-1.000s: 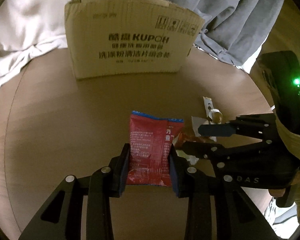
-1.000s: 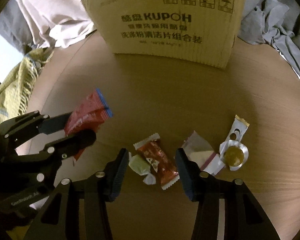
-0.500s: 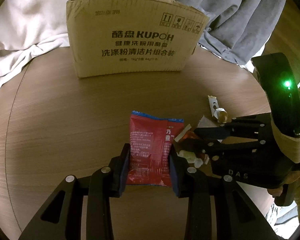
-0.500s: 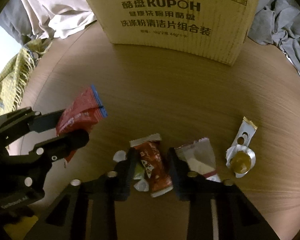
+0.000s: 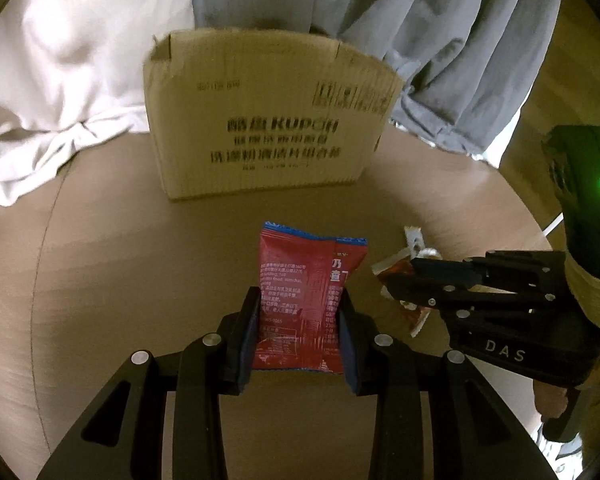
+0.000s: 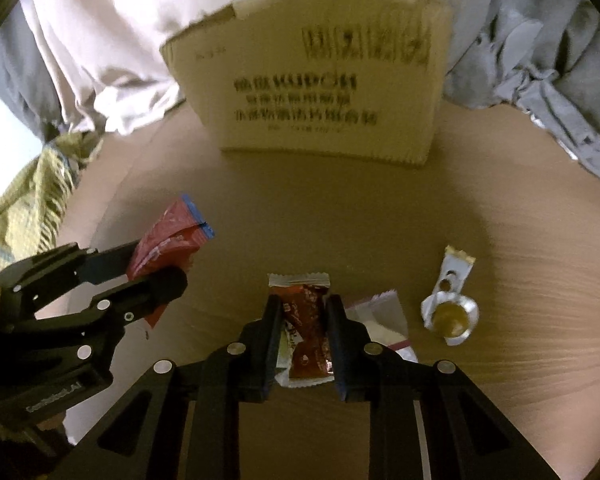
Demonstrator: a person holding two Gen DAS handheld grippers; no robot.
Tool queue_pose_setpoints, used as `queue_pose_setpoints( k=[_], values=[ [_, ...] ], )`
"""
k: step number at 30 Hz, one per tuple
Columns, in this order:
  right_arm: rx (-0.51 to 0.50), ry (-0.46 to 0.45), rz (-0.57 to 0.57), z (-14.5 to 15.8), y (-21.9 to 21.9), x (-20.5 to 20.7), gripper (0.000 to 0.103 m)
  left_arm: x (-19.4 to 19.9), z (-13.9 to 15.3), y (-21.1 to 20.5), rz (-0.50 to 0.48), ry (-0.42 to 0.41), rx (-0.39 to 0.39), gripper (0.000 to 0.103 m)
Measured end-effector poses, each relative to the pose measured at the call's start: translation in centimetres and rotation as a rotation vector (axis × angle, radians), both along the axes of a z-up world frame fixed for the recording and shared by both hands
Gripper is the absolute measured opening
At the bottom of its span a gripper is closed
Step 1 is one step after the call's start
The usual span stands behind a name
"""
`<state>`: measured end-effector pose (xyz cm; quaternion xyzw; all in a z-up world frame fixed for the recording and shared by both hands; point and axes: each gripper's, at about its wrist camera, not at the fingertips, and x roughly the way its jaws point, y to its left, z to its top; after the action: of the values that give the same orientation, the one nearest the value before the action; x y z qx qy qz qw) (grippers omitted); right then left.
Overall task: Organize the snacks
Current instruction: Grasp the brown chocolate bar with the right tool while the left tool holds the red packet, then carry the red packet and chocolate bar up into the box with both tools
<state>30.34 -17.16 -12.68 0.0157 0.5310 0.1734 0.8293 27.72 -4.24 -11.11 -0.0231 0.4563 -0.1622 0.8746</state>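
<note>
Two grips: left gripper [image 5: 298, 330] clamps red packet [image 5: 304, 280], right gripper [image 6: 302, 330] pinches brown sachet [image 6: 306, 332], carton [image 6: 320, 92] print blurred

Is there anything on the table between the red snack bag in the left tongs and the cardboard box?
Nothing visible. The red snack bag is clamped in the left tongs, and only bare table lies between it and the cardboard box. The other snacks lie off to the right.

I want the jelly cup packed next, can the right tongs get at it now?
Probably not yet: the right tongs are shut on a brown snack bar. The jelly cup lies uncovered on the table just to their right, so once emptied the way looks free.
</note>
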Motion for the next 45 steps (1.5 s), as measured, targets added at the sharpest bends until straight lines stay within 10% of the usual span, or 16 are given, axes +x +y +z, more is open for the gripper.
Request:
queue_pose_setpoints(
  k=[30, 45],
  values=[
    [0.123, -0.427, -0.16, 14.2, -0.9, 3.9, 0.024, 5.5, 13.6, 0.4, -0.024, -0.365, 0.006, 0.035],
    [0.132, -0.403, -0.133, 15.4, 0.4, 11.7, 0.024, 13.6, 13.2, 1.0, -0.013, -0.291, 0.015, 0.035]
  ],
)
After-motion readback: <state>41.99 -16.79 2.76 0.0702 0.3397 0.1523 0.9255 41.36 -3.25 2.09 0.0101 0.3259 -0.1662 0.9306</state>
